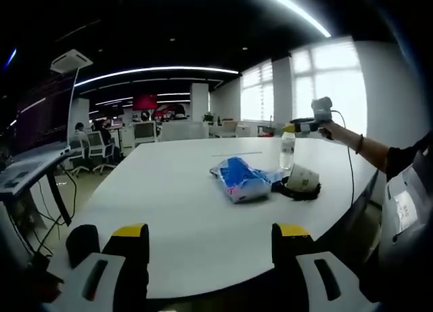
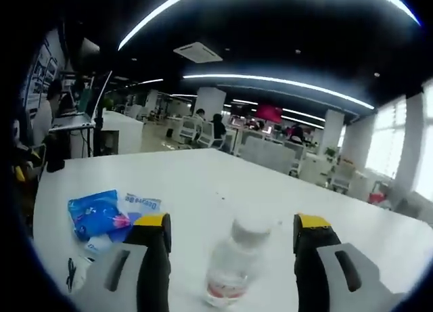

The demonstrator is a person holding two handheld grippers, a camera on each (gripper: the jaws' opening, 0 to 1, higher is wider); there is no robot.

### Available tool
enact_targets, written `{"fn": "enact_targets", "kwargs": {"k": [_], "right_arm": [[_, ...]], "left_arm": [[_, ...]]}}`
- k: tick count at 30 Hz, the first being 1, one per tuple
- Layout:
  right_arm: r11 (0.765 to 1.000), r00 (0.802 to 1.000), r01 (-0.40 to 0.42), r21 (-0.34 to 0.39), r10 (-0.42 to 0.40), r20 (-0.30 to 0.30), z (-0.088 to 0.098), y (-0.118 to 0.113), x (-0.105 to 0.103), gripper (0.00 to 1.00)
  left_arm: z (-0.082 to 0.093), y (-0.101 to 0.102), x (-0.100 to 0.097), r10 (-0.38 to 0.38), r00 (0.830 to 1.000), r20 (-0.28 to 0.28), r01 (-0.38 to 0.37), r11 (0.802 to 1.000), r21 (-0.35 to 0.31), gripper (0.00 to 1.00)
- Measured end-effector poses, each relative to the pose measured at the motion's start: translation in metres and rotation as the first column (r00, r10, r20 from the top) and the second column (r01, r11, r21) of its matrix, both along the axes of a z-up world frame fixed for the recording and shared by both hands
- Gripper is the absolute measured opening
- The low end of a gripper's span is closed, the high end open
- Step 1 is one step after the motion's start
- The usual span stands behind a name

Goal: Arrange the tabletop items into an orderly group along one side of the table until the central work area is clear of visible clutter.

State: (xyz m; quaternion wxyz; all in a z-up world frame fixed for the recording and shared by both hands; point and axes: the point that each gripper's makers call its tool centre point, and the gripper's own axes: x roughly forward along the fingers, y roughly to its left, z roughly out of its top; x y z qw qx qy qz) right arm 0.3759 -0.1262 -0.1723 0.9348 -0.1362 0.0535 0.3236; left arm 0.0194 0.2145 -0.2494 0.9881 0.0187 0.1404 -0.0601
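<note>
Bottle (image 2: 233,268) between open right claw (image 2: 233,234)

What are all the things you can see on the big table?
table: one, white, under everything
bottle: one, clear with a pale cap, upright between the right hand-held gripper's jaws, not yet clamped
packet: one, blue, lying mid-table
cup: one, pale paper, tipped on a black cable beside the packet
cable: one, black, under the cup
left hand-held gripper: one, black with yellow tips, open at the near table edge
right hand-held gripper: one, same colours, open around the bottle
</note>
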Motion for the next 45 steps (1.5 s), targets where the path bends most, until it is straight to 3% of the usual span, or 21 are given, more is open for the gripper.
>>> {"fn": "enact_targets", "kwargs": {"k": [3, 5, 6, 11, 17, 21, 24, 28, 31, 37, 45], "right_arm": [[1.0, 1.0, -0.018, 0.009, 0.018, 0.004, -0.002, -0.002, 0.002, 0.67], [0.995, 0.999, -0.047, 0.089, 0.047, 0.002, 0.001, 0.002, 0.003, 0.65], [0.993, 0.998, -0.066, 0.094, 0.067, -0.008, -0.001, 0.003, 0.001, 0.63], [0.995, 0.998, -0.064, 0.082, 0.064, -0.003, -0.003, 0.0, -0.001, 0.5], [0.996, 0.997, -0.074, 0.055, 0.073, 0.015, 0.001, 0.0, -0.006, 0.42], [0.997, 0.998, -0.068, 0.044, 0.068, 0.015, 0.001, -0.001, -0.002, 0.35], [0.998, 0.998, -0.06, 0.029, 0.06, 0.023, 0.0, -0.004, 0.001, 0.3], [0.998, 1.0, -0.029, 0.047, 0.029, -0.002, -0.002, -0.01, 0.006, 0.22], [0.999, 1.0, -0.002, 0.048, 0.003, -0.017, -0.004, -0.008, 0.005, 0.22], [0.996, 0.995, 0.08, 0.032, -0.078, -0.057, -0.005, -0.009, 0.004, 0.22], [0.979, 0.976, 0.198, 0.045, -0.193, -0.099, -0.007, -0.011, 0.004, 0.21]], "left_arm": [[-0.002, -0.001, 0.0, 0.0, 1.0, -0.006, 0.0, 1.0, -0.003, 0.73], [-0.002, -0.002, 0.0, -0.005, 1.0, -0.009, 0.005, 1.0, 0.001, 0.73], [-0.002, -0.003, -0.001, -0.008, 1.0, -0.009, 0.008, 1.0, 0.002, 0.73], [0.0, -0.005, -0.003, -0.019, 1.0, -0.008, 0.019, 1.0, -0.001, 0.73], [0.007, -0.001, -0.002, 0.013, 1.0, 0.019, -0.013, 1.0, 0.024, 0.68], [0.009, -0.01, 0.0, -0.025, 0.999, 0.029, 0.024, 1.0, 0.016, 0.68], [0.006, -0.018, -0.004, -0.071, 0.997, 0.001, 0.071, 0.996, 0.061, 0.68], [0.003, -0.016, -0.003, -0.06, 0.998, -0.01, 0.061, 0.997, 0.042, 0.68], [0.007, -0.015, -0.003, -0.062, 0.998, 0.015, 0.062, 0.998, 0.027, 0.68], [-0.002, -0.014, -0.001, -0.053, 0.998, -0.02, 0.053, 0.999, 0.009, 0.67], [0.006, -0.019, -0.005, -0.079, 0.997, 0.005, 0.079, 0.997, -0.007, 0.66]]}}
